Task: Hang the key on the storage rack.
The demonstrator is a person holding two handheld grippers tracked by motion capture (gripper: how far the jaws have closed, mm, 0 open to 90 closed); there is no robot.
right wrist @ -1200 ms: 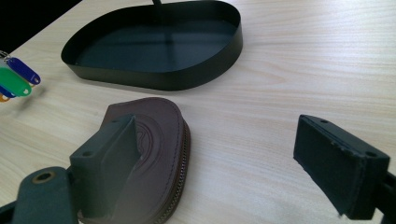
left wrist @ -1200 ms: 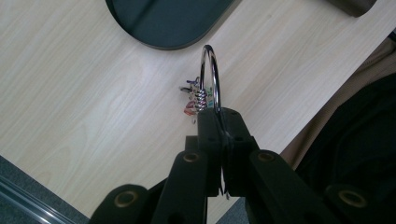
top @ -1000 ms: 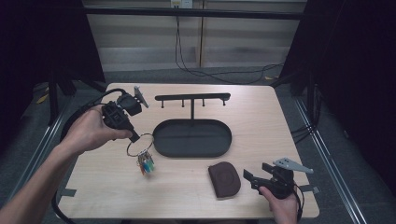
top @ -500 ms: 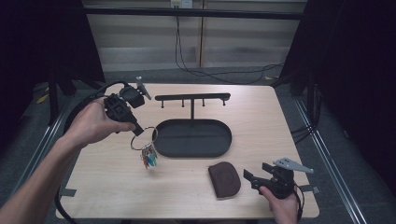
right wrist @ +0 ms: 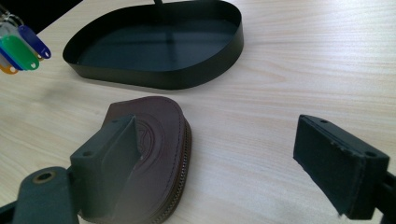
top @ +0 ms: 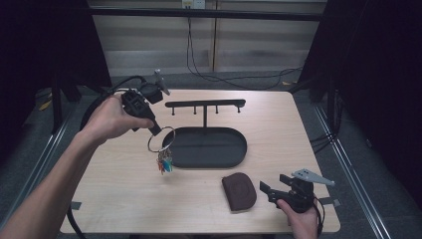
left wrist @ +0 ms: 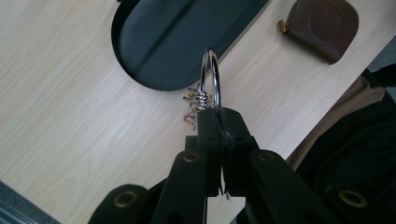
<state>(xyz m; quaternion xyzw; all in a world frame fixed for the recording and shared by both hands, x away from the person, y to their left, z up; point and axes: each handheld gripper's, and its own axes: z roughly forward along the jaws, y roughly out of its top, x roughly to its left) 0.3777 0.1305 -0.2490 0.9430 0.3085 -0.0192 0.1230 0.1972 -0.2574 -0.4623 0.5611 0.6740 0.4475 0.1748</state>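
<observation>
- Forearm, left: enters the high view from the bottom-left corner and runs diagonally up toward the far-left part of the tabletop (top: 298, 129); hand wrapped around the body of the left gripper (top: 155, 130), wrist raised above the wood.
- Left gripper: aimed down and toward the tabletop's middle, cable looping off over the left edge. Its fingers (left wrist: 208, 135) are pressed fully together on the rim of the key ring (top: 161, 139).
- Key ring: large silver hoop, held clear of the tabletop, hanging just beside the left end of the black oval tray (top: 234, 154); in the left gripper view it stands edge-on above the closed fingertips.
- Key tags (top: 164, 163): small coloured bunch (blue, green, orange) dangling below the hoop, over bare wood left of the tray.
- Hook rack (top: 205, 104): black bar on a post rising from the tray's far side.
- Hand, right: low at the near-right corner, gripping the right gripper (top: 266, 188), which lies roughly level and points left.
- Right gripper: fingers (right wrist: 341, 163) spread wide, nothing between them.
- Pouch (top: 239, 191): brown leather, zipped, flat near the near edge, just in front of the right gripper; the left-hand finger overlaps it in the right gripper view; contact cannot be told.
</observation>
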